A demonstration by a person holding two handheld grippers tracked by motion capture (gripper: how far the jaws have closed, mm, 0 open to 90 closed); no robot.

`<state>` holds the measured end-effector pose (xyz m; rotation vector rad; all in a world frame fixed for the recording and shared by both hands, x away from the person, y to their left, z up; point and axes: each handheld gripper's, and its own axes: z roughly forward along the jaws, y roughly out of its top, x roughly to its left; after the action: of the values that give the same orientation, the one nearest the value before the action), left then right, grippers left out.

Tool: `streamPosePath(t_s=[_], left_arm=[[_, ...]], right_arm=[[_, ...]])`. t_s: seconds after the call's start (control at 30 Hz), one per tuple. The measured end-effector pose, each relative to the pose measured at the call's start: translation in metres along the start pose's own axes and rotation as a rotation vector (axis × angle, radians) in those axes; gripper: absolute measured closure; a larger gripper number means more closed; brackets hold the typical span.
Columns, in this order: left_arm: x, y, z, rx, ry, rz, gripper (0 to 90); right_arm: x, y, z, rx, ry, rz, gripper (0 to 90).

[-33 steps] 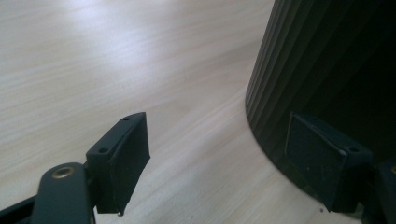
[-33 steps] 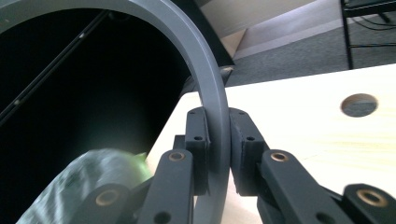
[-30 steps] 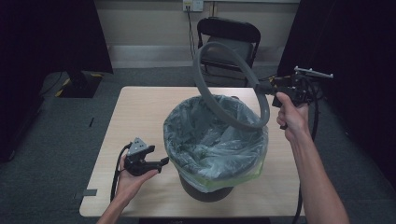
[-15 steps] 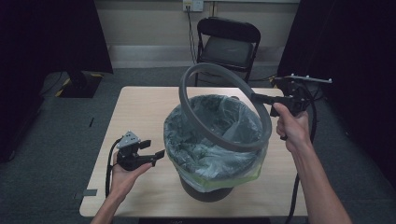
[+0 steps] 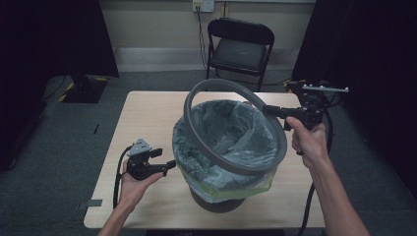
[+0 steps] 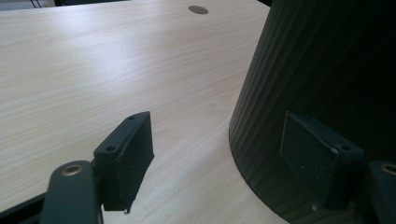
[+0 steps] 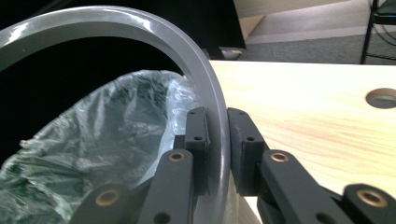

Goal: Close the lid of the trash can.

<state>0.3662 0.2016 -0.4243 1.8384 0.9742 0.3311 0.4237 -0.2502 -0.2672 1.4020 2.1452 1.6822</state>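
A dark ribbed bin [image 5: 216, 201] lined with a clear plastic bag [image 5: 231, 135] stands in the middle of the wooden table [image 5: 147, 118]. A grey ring [image 5: 196, 142] hangs tilted over the bin's mouth, its near side low and its far side raised. My right gripper [image 5: 268, 110] is shut on the ring's right side; in the right gripper view the pads [image 7: 198, 140] clamp the grey ring [image 7: 205, 88] above the bag [image 7: 93, 135]. My left gripper [image 5: 169, 164] is open just left of the bin, its jaws [image 6: 217, 154] wide apart beside the bin's wall [image 6: 317, 70], holding nothing.
A black folding chair [image 5: 238, 46] stands beyond the table's far edge. Dark curtains flank the room on both sides. A round cable hole [image 6: 198, 9] sits in the tabletop, with bare wood to the left of the bin.
The ring has swung down from nearly upright to lie tilted over the bin's mouth. My left gripper has shifted right, closer to the bin wall.
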Motion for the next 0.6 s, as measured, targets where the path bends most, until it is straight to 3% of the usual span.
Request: streamPosePath(t_s=[0.43,0.6], left_arm=[[-0.0002,0.0028,-0.0023,-0.007,-0.001,0.000,24.8],[0.0001,0.0027,-0.0022,-0.006,0.000,0.000,24.8]], right_arm=[[0.0059,-0.0004,-0.0013,0.028,-0.073,-0.057,79.4],[0.0070,0.0024,-0.0040,0.019,-0.056,-0.056,79.7]])
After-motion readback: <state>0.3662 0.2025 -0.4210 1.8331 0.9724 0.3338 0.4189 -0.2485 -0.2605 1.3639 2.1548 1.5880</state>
